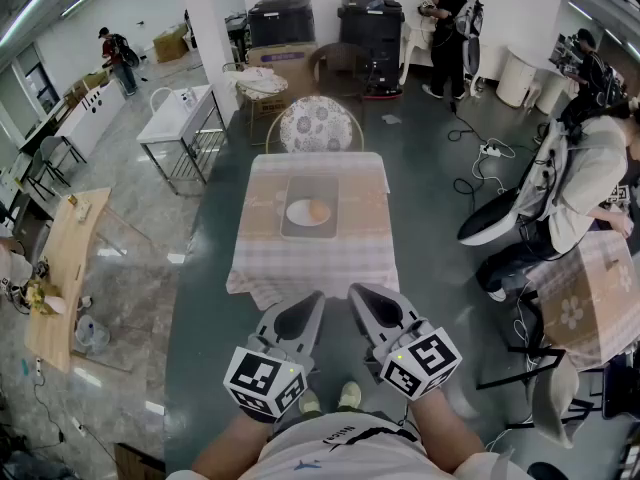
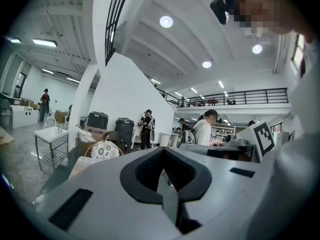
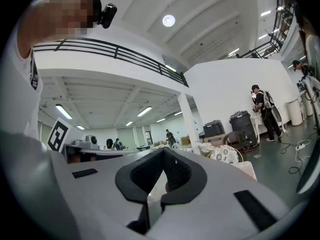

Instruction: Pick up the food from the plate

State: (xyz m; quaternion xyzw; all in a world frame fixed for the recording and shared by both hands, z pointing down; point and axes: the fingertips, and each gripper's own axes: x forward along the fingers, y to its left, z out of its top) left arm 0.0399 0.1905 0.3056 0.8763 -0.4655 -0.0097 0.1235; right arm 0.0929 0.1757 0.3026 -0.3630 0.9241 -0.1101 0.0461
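The food (image 1: 319,209), a small orange piece, is seen on the white plate (image 1: 298,215). The plate is set on a grey tray (image 1: 310,186) at the middle of the cloth-covered table (image 1: 260,258). The left gripper (image 1: 317,296) and right gripper (image 1: 356,290) are held side by side off the table's near edge, well apart from the plate. Both pairs of jaws are closed, with nothing gripped.

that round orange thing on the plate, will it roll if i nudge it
Probably: the orange food looks round, so a sideways nudge could roll it across the plate. The plate looks shallow, so its rim may not stop it. It's too small here to judge firmness or weight.
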